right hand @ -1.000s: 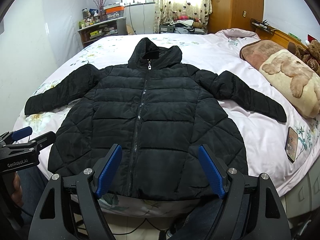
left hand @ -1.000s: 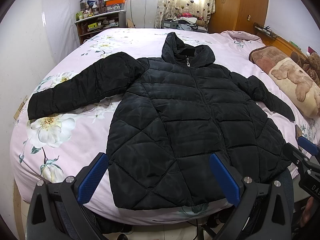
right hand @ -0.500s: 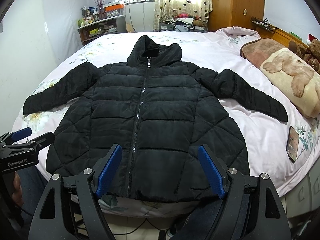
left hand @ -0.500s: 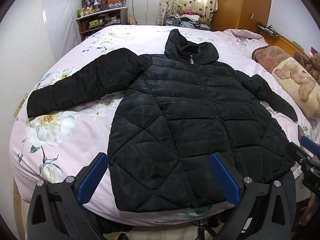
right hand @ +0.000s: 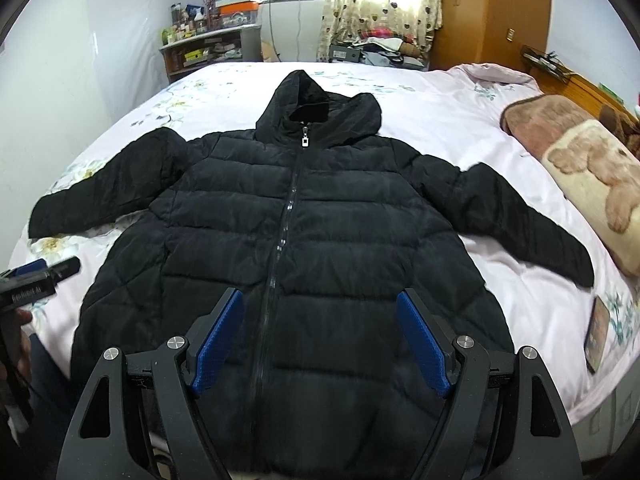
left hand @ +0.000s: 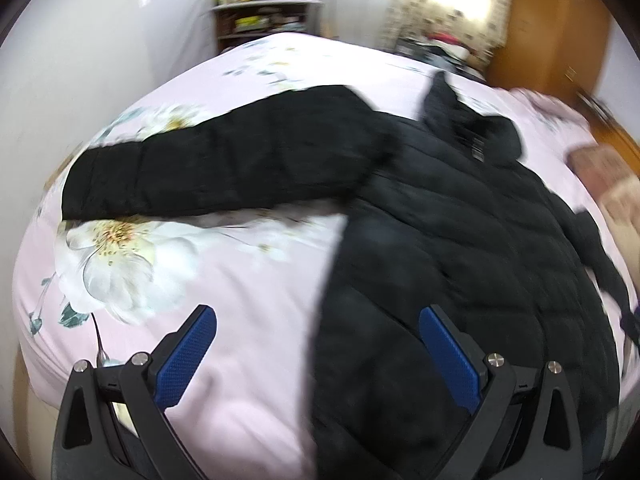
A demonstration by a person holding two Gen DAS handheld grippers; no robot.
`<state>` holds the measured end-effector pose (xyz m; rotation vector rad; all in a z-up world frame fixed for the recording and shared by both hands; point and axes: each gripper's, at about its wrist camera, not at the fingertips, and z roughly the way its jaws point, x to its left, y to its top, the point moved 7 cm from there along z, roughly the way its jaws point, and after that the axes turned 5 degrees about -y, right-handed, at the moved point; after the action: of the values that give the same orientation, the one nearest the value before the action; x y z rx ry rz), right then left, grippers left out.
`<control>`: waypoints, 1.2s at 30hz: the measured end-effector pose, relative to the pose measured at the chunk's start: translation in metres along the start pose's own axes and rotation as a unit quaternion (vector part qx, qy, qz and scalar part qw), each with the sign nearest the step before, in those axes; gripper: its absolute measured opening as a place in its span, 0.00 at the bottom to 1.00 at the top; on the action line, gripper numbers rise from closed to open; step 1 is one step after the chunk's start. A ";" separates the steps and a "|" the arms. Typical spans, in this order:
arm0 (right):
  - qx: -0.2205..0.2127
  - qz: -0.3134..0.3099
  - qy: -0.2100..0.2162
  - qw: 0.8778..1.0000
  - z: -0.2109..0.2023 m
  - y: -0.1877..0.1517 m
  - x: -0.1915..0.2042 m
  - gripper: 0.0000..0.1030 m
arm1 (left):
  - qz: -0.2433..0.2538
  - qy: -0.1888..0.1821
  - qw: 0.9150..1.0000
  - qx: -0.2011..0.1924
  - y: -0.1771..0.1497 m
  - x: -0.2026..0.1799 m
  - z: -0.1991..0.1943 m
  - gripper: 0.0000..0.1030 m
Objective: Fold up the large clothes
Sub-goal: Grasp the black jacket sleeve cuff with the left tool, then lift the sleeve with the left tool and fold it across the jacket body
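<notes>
A black hooded puffer jacket (right hand: pixel 312 232) lies flat and zipped on the bed, front up, both sleeves spread out. In the blurred left wrist view the jacket (left hand: pixel 460 280) fills the right side and its left sleeve (left hand: pixel 208 168) stretches left. My left gripper (left hand: pixel 318 320) is open and empty above the bedspread beside the jacket's left hem edge. My right gripper (right hand: pixel 320 304) is open and empty above the jacket's lower front, straddling the zipper. The left gripper (right hand: pixel 44 270) also shows at the left edge of the right wrist view.
The bed has a pink floral bedspread (left hand: pixel 140 264). A phone (right hand: pixel 598 334) lies near the bed's right edge. A bear-print blanket (right hand: pixel 588 168) lies at the right. A shelf (right hand: pixel 204 48), curtains and a wooden wardrobe (right hand: pixel 496 12) stand behind the bed.
My left gripper has swung left and moved in over the bed, so the sleeve and bedspread fill its view. My right gripper has moved slightly closer to the jacket.
</notes>
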<state>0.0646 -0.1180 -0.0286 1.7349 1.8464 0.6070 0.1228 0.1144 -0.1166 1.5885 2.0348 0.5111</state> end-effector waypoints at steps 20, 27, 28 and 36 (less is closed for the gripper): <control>0.036 -0.046 -0.008 0.998 0.125 0.058 0.043 0.76 | -0.184 0.132 0.973 -0.051 0.052 0.208 0.072 0.99; 0.044 -0.054 -0.008 0.998 0.139 0.059 0.046 0.76 | -0.176 0.130 0.973 -0.070 0.068 0.209 0.086 0.80; 0.044 -0.054 -0.009 0.998 0.138 0.059 0.045 0.76 | -0.167 0.127 0.975 -0.071 0.071 0.207 0.085 0.57; 0.046 -0.046 -0.017 0.998 0.126 0.049 0.031 0.76 | -0.122 0.092 0.985 -0.074 0.097 0.195 0.057 0.13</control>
<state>0.1828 -0.0880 -0.0952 1.6959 1.9457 0.4609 0.1953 0.3268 -0.1374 1.2243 2.2327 0.7193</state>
